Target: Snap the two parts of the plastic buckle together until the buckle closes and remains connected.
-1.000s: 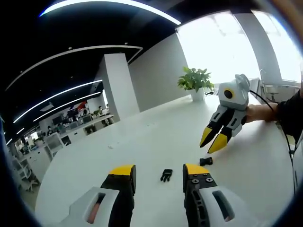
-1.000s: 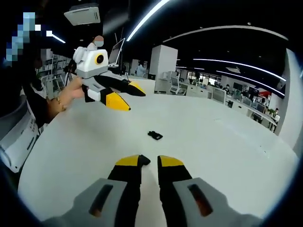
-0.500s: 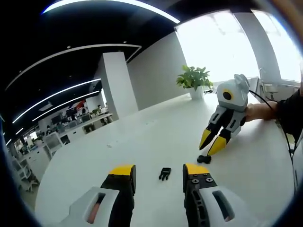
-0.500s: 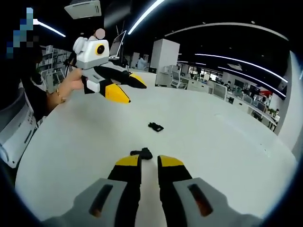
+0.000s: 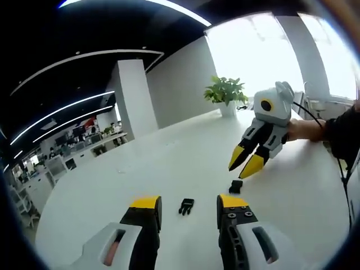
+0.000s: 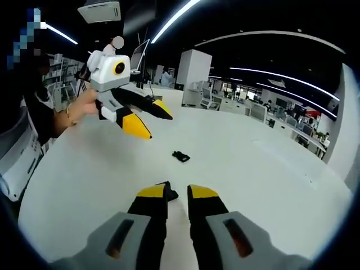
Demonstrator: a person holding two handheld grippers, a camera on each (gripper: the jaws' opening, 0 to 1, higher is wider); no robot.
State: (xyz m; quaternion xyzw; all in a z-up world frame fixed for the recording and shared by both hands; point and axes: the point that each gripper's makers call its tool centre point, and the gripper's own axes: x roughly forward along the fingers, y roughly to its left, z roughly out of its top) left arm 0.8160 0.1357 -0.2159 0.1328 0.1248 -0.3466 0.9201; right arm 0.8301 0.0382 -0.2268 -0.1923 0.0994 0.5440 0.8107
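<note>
Both buckle parts lie apart on the white bench (image 5: 169, 169). The right tongs (image 6: 170, 192), spread and empty, have drifted closer over the socket half (image 6: 167, 191), seemingly unpinched; the pronged half (image 5: 186, 206) lies just beyond the spread left tongs (image 5: 188, 203).

Bright window (image 5: 264, 50) glare; dark ceiling, fisheye-warped edges.

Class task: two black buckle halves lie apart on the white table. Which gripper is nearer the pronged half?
Left. The pronged half lies on the table just ahead of the left gripper, between its jaws; the right gripper hovers over the other half.
</note>
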